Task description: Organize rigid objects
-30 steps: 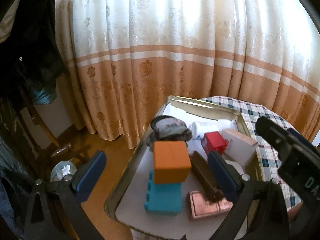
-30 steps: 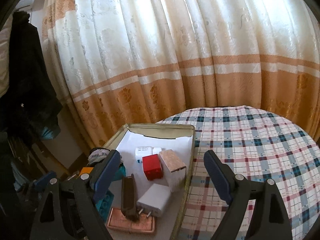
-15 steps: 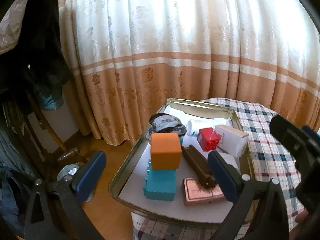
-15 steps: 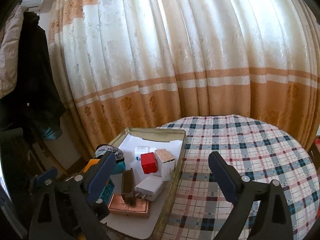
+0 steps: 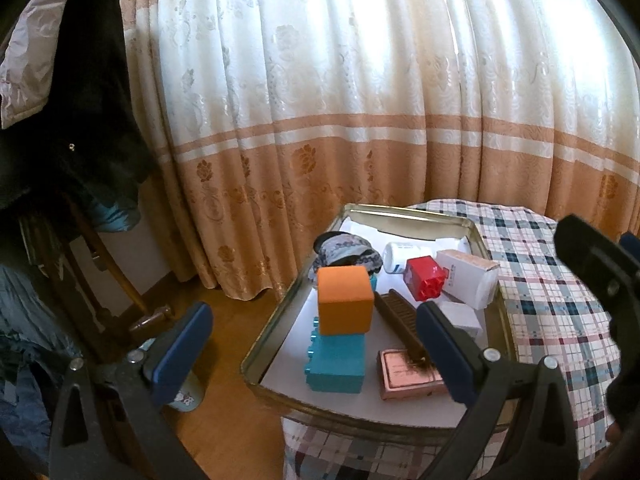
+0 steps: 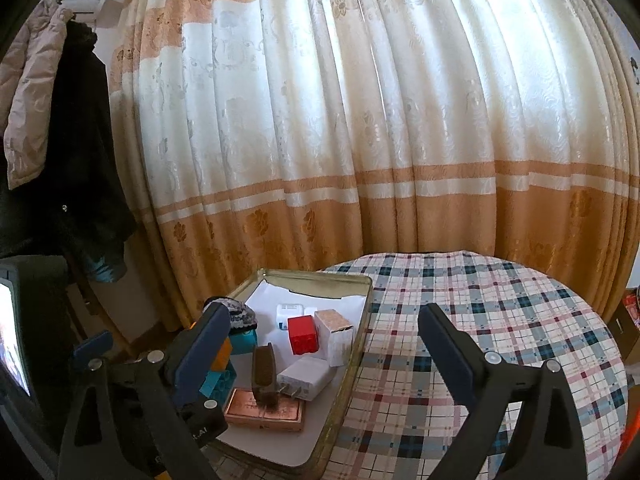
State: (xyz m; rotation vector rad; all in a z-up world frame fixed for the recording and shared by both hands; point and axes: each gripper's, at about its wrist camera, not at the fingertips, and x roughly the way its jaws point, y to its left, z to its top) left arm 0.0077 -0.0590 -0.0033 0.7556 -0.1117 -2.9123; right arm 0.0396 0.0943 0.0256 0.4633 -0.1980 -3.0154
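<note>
Both grippers hang back from the tray (image 5: 276, 320), which sits at the left edge of the checked table (image 6: 500, 320), overhanging it slightly toward the floor. The left gripper (image 5: 312, 356) has its jaws spread wide with nothing between the pads; the right gripper (image 6: 324, 356) is likewise wide open and empty.

All the rigid things lie inside the tray. An orange block (image 5: 346, 300) stands on a teal brick (image 5: 338, 364) by the tray's left rim. Just right of them a brown comb (image 5: 400, 322) runs with its long axis from the tray's middle toward the near edge, its near end resting on a copper-coloured box (image 5: 408, 372). Behind these stand a red cube (image 5: 426, 278), a white box (image 5: 468, 278) against the right rim, a white bottle (image 5: 398, 256) lying down, and a white charger (image 6: 306, 374) near the comb. A bundle of patterned cloth (image 5: 344, 250) sits at the far left.

The table to the right of the tray is bare, so the task looks close to done, or any further sorting would happen within the tray. The tray lies ahead of and below the left gripper, which looks the nearer; from the right gripper it lies to the left. The stacked block is the tall piece most likely to be knocked on a reach for the comb.
</note>
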